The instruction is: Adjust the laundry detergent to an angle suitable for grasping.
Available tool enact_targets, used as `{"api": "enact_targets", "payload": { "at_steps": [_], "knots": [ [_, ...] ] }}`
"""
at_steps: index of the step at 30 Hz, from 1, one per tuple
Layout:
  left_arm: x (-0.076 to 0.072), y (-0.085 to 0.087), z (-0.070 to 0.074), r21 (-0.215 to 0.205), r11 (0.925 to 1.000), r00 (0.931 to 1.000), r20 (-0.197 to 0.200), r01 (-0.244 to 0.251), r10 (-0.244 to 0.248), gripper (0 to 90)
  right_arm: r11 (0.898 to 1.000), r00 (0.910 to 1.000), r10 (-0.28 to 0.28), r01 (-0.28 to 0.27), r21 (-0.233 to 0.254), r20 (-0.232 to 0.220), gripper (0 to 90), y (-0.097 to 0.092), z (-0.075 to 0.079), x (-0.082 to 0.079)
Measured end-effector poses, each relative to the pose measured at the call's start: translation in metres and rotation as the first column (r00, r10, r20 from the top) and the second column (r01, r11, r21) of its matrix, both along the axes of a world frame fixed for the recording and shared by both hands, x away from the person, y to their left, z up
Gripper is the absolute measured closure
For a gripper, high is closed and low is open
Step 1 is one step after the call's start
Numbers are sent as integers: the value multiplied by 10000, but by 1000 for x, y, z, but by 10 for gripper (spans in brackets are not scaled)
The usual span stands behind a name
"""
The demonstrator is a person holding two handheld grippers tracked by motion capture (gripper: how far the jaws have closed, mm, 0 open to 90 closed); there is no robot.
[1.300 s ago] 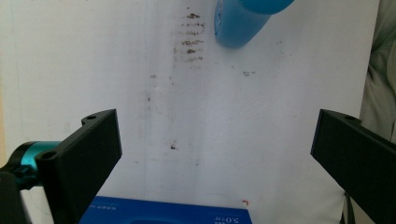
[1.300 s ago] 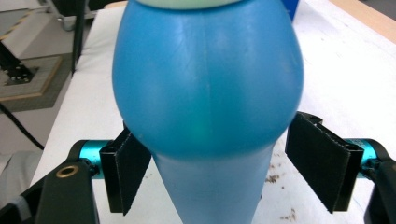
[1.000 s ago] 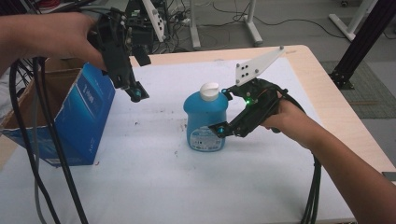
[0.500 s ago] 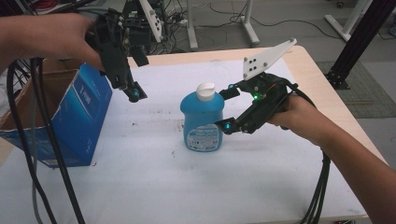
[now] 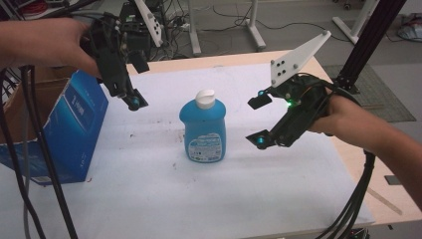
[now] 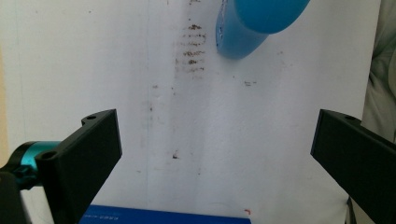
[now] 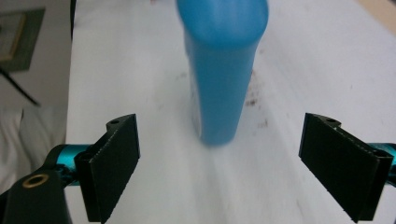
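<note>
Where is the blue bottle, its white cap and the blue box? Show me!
blue bottle (image 5: 203, 124), high view, on its blue body above the label.
white cap (image 5: 205, 98), high view, on the cap's top.
blue box (image 5: 74, 129), high view, on its blue side.

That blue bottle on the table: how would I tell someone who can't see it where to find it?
Start at the white sheet covering the table. Near its middle, right of the blue cardboard box, the blue bottle stands upright by itself. It is the one rounded plastic thing there, with a white cap and a pale label low on its front.
</note>
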State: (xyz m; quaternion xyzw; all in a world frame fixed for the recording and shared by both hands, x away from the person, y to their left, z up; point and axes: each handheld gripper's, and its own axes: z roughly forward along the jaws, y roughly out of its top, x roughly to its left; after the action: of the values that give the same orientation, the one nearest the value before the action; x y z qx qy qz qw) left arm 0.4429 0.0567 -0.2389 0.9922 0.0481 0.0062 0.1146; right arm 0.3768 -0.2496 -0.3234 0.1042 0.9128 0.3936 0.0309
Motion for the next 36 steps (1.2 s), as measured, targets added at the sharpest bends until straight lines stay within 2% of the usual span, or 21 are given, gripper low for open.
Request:
{"api": "enact_targets", "payload": {
  "at_steps": [3,4,6,12,14,16,19,25,31,36],
  "knots": [
    [1,-2,0,3,10000,10000,19,12,-12,18,9967,9995,-223,203,-790,-243,117,-9,6,-8],
    [1,-3,0,-1,10000,10000,10,-17,17,18,9926,9977,-447,385,-1148,-519,117,-12,8,-10],
    [2,-4,-1,9,10000,10000,-16,-11,11,18,9854,9953,-627,500,-1626,-742,117,-17,10,-14],
    [8,-6,-1,-18,9999,9999,-7,-139,139,18,9537,9938,-874,634,-2941,-692,117,-32,18,-27],
    [11,-6,0,-33,9999,9999,1,-166,166,18,9461,9946,-820,579,-3187,-628,117,-35,19,-30],
    [13,-8,1,-35,9998,9998,25,-202,203,18,9410,9948,-804,552,-3339,-621,117,-38,20,-33],
    [20,-11,5,3,9998,9998,48,-187,186,18,9381,9939,-849,557,-3418,-710,117,-42,22,-36],
    [39,-23,14,-178,9997,9998,123,-140,142,18,9330,9931,-908,590,-3550,-737,117,-47,26,-42],
    [51,-40,10,-114,9998,9998,131,145,-143,18,9306,9935,-842,511,-3625,-761,117,-49,31,-48],
    [60,-46,4,-246,9996,9999,12,163,-163,18,9252,9924,-910,534,-3758,-830,117,-52,32,-52]
  ]
}}
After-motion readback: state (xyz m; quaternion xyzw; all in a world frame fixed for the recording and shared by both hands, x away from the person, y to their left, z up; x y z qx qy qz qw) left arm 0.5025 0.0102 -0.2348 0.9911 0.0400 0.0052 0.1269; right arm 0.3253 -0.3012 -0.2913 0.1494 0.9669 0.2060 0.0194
